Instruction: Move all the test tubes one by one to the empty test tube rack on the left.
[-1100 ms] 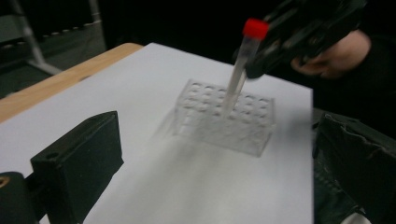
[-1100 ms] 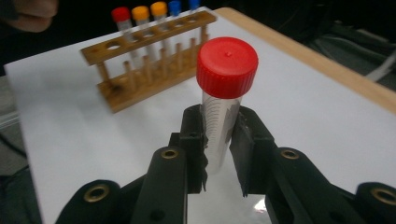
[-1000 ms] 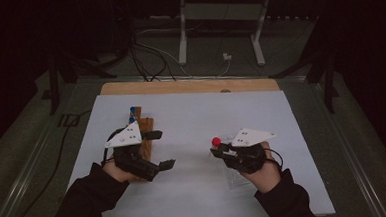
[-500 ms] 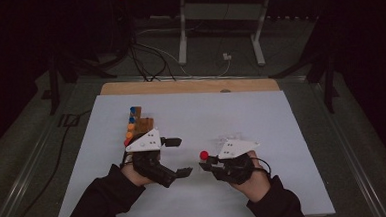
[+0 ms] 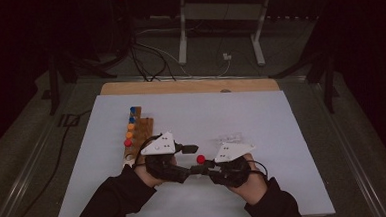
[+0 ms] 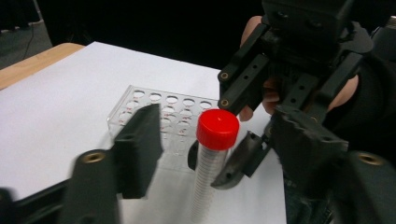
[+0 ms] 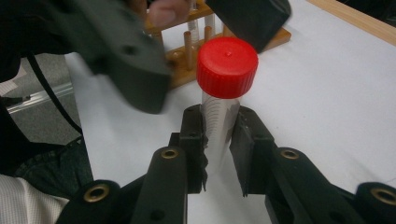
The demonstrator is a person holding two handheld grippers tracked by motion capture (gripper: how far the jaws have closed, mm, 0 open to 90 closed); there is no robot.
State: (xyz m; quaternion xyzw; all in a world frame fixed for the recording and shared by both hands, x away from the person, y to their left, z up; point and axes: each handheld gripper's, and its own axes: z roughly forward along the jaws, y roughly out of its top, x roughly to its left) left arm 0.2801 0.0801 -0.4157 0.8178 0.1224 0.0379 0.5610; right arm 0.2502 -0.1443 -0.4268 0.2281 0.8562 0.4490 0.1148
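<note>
A clear tube with a red cap (image 7: 227, 60) stands upright in my right gripper (image 7: 217, 122), whose jaws are shut on the tube's body below the cap. My left gripper (image 6: 219, 154) is open, one jaw on each side of the red cap (image 6: 217, 128), neither touching it. In the high view both grippers meet at the table's front middle: left gripper (image 5: 190, 160), right gripper (image 5: 204, 167), the red cap (image 5: 200, 159) between them.
A wooden rack (image 5: 141, 133) with several coloured-capped tubes stands just left of my left hand. A clear plastic rack with many holes (image 5: 227, 136) (image 6: 163, 109) lies behind the right gripper. White sheet (image 5: 261, 115) covers the table.
My left gripper has moved right, away from the wooden rack, and its open jaws now flank the red cap. The right gripper carried the tube left and slightly nearer.
</note>
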